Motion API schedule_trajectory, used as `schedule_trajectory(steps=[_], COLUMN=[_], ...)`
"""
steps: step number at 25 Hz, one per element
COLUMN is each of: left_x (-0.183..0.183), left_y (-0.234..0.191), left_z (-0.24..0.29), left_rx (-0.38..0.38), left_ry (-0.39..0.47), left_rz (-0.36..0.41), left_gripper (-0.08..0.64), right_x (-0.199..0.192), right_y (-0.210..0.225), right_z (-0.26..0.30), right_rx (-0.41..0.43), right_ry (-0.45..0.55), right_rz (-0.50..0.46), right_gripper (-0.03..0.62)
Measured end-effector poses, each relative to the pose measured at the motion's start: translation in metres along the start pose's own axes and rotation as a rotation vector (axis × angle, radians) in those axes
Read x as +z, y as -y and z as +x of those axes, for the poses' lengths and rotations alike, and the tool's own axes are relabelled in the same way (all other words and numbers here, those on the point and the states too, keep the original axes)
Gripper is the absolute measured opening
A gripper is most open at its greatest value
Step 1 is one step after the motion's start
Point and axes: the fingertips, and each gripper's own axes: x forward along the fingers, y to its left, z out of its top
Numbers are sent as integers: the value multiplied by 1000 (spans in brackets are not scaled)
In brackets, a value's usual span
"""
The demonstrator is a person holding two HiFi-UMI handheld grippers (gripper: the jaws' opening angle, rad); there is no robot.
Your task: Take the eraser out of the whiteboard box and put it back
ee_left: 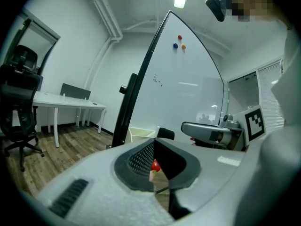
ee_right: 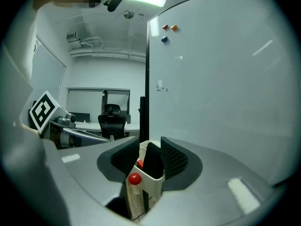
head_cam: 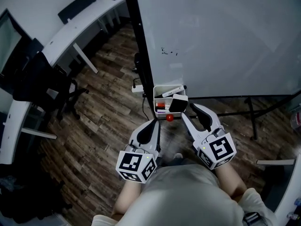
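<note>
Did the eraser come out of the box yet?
Not yet. Nothing looks finished: the eraser sits in the whiteboard box. In hand: the right claw has its jaws around the eraser, though I can't tell if they squeeze it. Left to do: lift it out, then put it back.

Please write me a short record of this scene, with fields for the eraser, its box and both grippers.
eraser: black, standing in the box, top sticking out
box: white, fixed at the whiteboard lower corner
right gripper: jaws on both sides of the eraser; pressing or not, unclear
left gripper: shut, nothing between the jaws
</note>
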Motion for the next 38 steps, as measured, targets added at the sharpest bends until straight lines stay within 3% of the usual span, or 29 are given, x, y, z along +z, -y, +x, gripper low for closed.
schedule_trajectory(steps=[10,17,38], left_x=[-2,-4,-11], left_y=[10,19,42], left_z=[-14,-23,-41], left_rx=[-68,-118,-203], left_ry=[-14,-26,-38], left_rz=[21,35,45], left_gripper=[2,2,2], right_x=[10,14,5], right_y=[-21,-34,-63], right_z=[-27,-43,-77], right_rx=[-86,-136,-204], right_ry=[39,56,22], right_rz=[17,37,43], right_gripper=[39,6,5])
